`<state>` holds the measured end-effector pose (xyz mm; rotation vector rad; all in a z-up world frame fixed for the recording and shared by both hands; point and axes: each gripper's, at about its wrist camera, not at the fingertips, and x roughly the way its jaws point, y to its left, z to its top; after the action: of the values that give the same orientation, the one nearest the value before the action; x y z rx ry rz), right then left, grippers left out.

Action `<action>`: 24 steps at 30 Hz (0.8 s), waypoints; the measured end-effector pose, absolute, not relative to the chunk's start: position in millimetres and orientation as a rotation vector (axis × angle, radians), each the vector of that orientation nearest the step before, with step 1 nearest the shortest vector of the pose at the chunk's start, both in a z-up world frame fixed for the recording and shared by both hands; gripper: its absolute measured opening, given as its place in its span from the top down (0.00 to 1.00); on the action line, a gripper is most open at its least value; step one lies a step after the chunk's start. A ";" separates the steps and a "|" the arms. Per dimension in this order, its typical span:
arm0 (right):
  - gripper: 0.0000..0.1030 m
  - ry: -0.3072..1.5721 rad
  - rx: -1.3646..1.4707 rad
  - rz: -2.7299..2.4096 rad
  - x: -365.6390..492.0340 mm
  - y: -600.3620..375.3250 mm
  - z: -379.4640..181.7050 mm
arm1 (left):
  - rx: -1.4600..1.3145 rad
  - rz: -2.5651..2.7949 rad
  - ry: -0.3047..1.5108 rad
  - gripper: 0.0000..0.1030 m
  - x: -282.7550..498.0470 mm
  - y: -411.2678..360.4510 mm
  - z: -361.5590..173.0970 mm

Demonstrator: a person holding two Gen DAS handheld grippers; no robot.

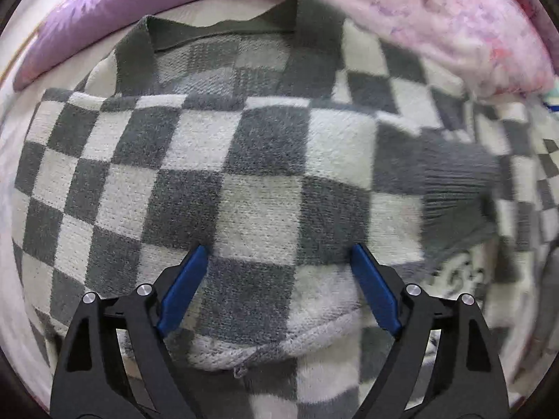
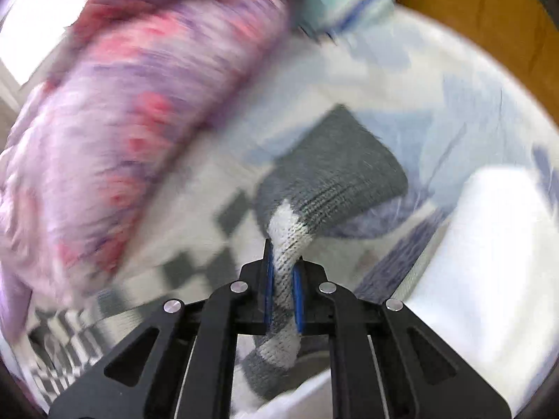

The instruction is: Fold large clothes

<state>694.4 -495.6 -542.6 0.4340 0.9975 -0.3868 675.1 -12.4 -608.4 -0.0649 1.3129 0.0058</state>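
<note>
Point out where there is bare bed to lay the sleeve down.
Bare white sheet lies right of the grey sleeve cuff that the right gripper holds. A thin strip shows between the sweater collar and the purple pillow. The pink floral quilt crowds the left.

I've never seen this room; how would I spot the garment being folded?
Find the pink floral quilt heaped on the bed. Just below it lies the sweater, its sleeve pinched by the right gripper. Only it has grey-and-white checks and a grey collar.
</note>
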 end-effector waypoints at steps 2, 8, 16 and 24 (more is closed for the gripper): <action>0.92 0.937 0.369 -0.333 688.5 -459.6 -509.2 | -0.153 -0.020 1.283 0.19 668.5 2.0 -594.4; 0.92 0.793 0.159 -0.172 667.5 -315.2 -444.1 | -0.317 0.018 1.206 0.19 648.1 79.0 -547.5; 0.92 0.788 0.064 0.100 655.4 -77.7 -437.8 | -0.320 0.189 1.104 0.19 626.9 187.8 -497.9; 0.91 1.034 -0.071 0.234 634.7 76.2 -520.6 | -0.387 0.255 1.097 0.19 595.6 268.4 -494.6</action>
<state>634.7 76.2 -520.6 -0.0711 1.0336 0.2337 595.6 268.4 -494.6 -0.3866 1.0974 0.2545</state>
